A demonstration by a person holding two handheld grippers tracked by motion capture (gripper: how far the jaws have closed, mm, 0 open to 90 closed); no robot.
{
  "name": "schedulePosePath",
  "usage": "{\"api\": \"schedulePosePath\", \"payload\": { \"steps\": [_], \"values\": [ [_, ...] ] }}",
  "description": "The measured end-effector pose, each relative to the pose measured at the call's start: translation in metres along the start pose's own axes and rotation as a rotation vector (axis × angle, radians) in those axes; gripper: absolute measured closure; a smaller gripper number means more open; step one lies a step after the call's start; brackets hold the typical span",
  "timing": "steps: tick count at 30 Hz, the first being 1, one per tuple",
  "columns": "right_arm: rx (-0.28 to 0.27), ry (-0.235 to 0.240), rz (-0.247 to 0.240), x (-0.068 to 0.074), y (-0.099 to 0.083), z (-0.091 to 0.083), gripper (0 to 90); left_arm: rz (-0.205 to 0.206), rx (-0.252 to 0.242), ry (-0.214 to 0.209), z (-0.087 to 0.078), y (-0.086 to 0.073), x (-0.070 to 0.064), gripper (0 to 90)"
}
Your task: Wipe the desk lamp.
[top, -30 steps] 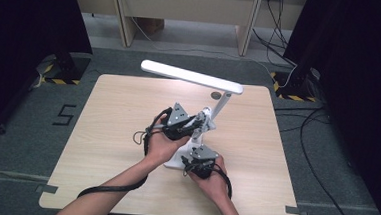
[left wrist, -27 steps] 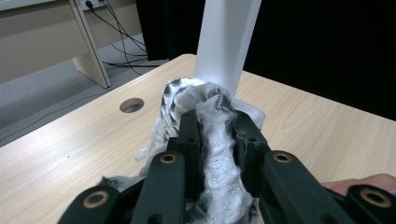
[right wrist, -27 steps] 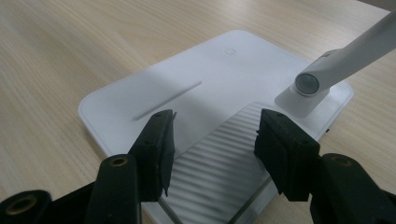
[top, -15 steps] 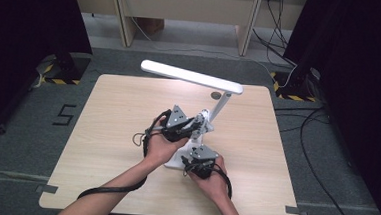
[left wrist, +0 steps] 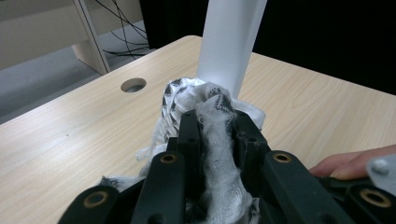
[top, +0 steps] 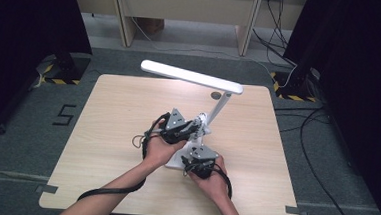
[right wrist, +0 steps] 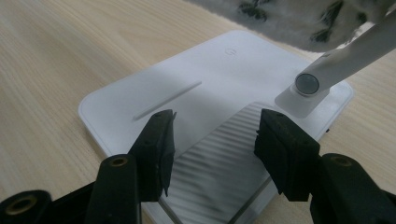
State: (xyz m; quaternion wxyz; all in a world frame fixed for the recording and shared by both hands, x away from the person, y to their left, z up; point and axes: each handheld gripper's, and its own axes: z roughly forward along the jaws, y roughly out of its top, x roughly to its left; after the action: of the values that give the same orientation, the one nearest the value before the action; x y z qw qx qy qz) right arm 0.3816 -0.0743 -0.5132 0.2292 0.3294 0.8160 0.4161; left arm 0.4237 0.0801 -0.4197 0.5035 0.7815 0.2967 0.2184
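I'm wiping the lamp's arm (left wrist: 231, 42) with the cloth (left wrist: 205, 105) clenched in my left gripper (left wrist: 212, 123), right gripper (right wrist: 215, 140) spread over the base (right wrist: 187, 112) on the bench (top: 117, 128); next, rub upward.

The left gripper (left wrist: 212, 126) has its two black jaws clamped on a bunched white cloth with dark checks (left wrist: 205, 100), pressed against the white slanted lamp arm (left wrist: 231, 37). Below lies the pale wooden table (left wrist: 70, 135) with a round cable hole (left wrist: 133, 85). Fingertips (left wrist: 345, 165) show at right.
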Motion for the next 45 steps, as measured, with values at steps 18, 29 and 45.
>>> {"api": "schedulePosePath", "payload": {
  "steps": [18,29,45],
  "values": [
    [0.004,0.000,0.001,0.000,0.000,0.000,46.9,-0.010,0.056,0.005,0.008,-0.022,0.007,75.8],
    [0.002,0.002,0.001,0.000,0.000,0.000,46.9,-0.026,0.102,0.010,0.013,-0.036,0.015,75.8],
    [0.000,0.003,0.001,0.000,0.000,0.000,46.9,-0.029,0.110,0.047,0.018,-0.031,0.033,75.8]
  ]
}}
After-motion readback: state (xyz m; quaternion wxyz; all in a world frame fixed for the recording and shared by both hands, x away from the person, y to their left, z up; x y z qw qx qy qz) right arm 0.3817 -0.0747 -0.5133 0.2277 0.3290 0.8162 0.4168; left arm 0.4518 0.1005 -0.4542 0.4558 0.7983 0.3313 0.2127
